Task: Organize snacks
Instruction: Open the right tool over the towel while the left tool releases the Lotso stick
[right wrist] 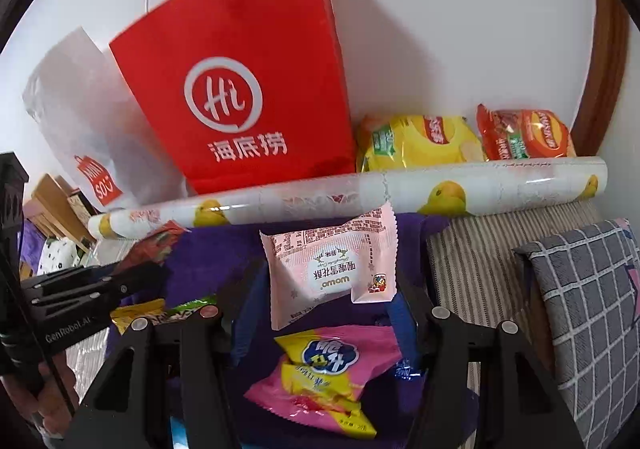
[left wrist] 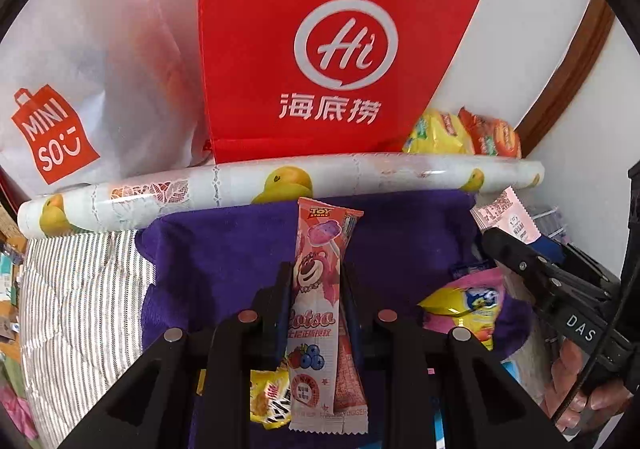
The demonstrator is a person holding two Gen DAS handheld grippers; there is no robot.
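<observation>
The left claw is gripping a long pink Lotso lollipop packet upright between its fingers, above the purple towel. The right claw is clamping a pale pink snack pouch, label upside down, over the same towel. A pink-and-yellow snack bag is lying on the towel below that pouch. A duck-print roll is lying across behind the towel, with a red paper bag standing beyond it.
</observation>
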